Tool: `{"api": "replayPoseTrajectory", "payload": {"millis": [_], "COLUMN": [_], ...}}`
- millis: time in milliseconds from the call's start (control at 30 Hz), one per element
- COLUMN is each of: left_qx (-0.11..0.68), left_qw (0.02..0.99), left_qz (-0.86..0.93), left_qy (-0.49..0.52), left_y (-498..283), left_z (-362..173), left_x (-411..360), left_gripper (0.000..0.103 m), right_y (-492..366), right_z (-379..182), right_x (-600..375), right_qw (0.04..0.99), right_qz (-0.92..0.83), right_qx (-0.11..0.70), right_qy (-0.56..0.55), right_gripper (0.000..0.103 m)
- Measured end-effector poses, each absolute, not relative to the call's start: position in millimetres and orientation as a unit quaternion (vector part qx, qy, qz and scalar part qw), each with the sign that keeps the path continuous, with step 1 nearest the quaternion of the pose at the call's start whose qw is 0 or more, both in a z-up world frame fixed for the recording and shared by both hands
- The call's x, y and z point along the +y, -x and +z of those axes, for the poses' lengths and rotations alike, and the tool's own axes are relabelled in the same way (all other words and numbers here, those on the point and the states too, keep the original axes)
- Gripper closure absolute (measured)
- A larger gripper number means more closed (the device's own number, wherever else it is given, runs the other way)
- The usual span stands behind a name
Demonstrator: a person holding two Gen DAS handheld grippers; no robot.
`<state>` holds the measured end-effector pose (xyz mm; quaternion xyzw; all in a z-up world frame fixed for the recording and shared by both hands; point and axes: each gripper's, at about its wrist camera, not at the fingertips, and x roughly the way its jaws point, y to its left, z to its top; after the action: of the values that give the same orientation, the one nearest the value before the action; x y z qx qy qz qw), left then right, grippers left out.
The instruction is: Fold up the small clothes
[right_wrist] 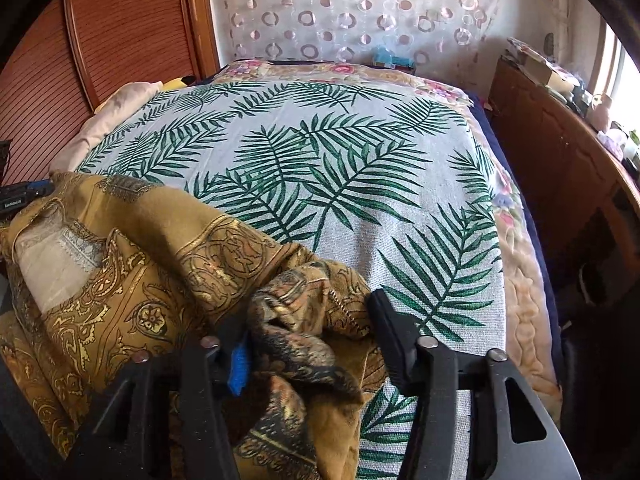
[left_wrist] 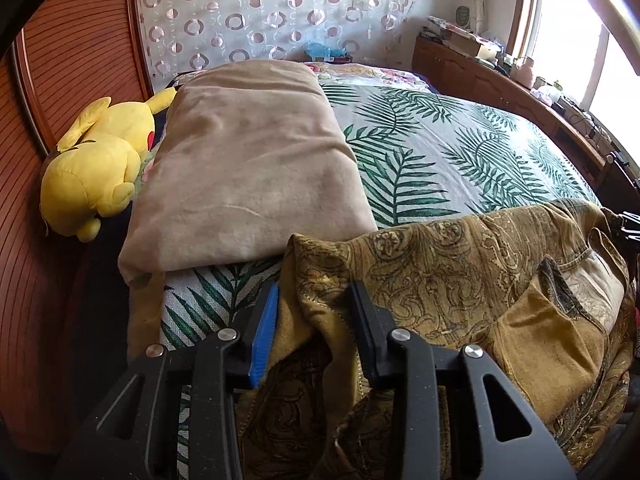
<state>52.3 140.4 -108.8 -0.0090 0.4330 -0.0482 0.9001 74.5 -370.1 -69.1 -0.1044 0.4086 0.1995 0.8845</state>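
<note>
While both tongs, left [left_wrist: 314, 322] and right [right_wrist: 310, 334], straddle bunched paisley garment [left_wrist: 440, 272] corners, jaws look parted, ready to spread it over the bed's [right_wrist: 320, 168] near edge.

No writing can be read anywhere; a tiny white label on the left tool [right_wrist: 24, 196] is illegible.

Daylight floods in from the window [left_wrist: 576, 40] at about two o'clock, blown out to pure white glare. The bed [left_wrist: 460, 148] is brightly and evenly lit, with shadows soft. Both fisheye views bend straight lines hard at the rims, where corners go black. Focus is fairly sharp throughout, slightly soft at the edges.
</note>
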Motion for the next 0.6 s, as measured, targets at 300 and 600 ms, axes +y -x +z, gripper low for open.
{"api": "replayPoseTrajectory", "payload": {"millis": [300,600], "left_qx": [0.411,0.329], "left_qw": [0.91,0.94], "left_qz": [-0.059,-0.081], "left_qy": [0.01,0.041], "left_y": [-38.6,-4.1], "left_z": [-95.6,-30.3], "left_x": [130.9,131.2], "left_gripper": [0.093,0.094], "right_y": [-52.8,-4.4], "right_z": [-57.3,13.3], "right_x": [-367.0,-377.3], "right_qw": [0.89,0.923], "right_qz": [0.221,0.22], "right_qx": [0.382,0.298], "right_qy": [0.114,0.101], "right_gripper": [0.091,0.093]}}
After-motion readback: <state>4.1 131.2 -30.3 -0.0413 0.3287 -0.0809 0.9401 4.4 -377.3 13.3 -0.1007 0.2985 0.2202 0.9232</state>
